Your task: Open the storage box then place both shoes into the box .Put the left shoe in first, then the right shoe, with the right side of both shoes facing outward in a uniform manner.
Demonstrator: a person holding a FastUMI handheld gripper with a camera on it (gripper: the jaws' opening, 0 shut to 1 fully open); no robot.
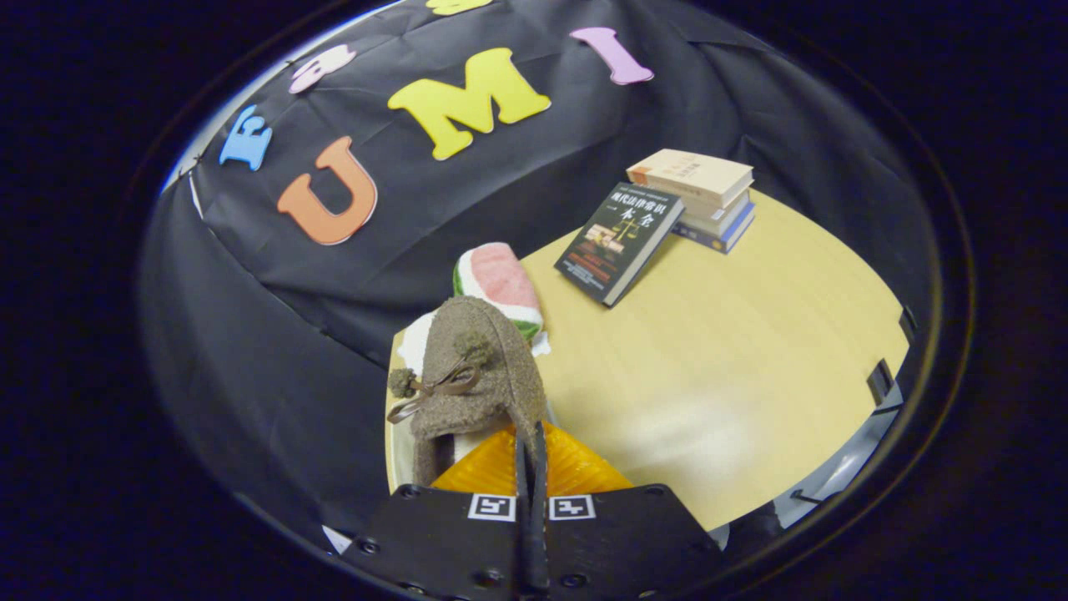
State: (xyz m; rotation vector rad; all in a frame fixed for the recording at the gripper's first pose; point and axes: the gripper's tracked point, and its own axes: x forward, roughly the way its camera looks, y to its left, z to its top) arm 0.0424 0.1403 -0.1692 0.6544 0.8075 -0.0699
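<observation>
**Brown shoe hanging from the closed fingers, above the table's near corner**

I have the brown fuzzy shoe (480, 367) right in front of my camera. It is a felt-like slipper shoe with a thin brown bow and small pompoms on its upper, and pale lining shows at its edges. It stands steeply tilted, the rounded end pointing away from me and up, the open end down by the fingers. I cannot tell from here whether it is the left or the right shoe.

My gripper (531, 455) has its two dark fingers drawn tight together, with just a thin slit between them. Their tips meet at the shoe's lower rim, and as far as I can see they pinch that edge of the shoe between them.

Directly under the shoe and around the fingers I see a ribbed orange surface (576, 472); I cannot say for sure what it belongs to. A pale rim shows beside it at the table's corner.

Just beyond the shoe lies a watermelon-slice cushion (501, 284), pink with a white and green edge, near the black cloth wall.

Everything rests on a light wooden table (734, 376). Well beyond the shoe, a dark-covered book (619, 242) leans tilted against a small stack of books (705, 200) at the table's far side; the top book of the stack is tan, those under it pale and blue.
</observation>
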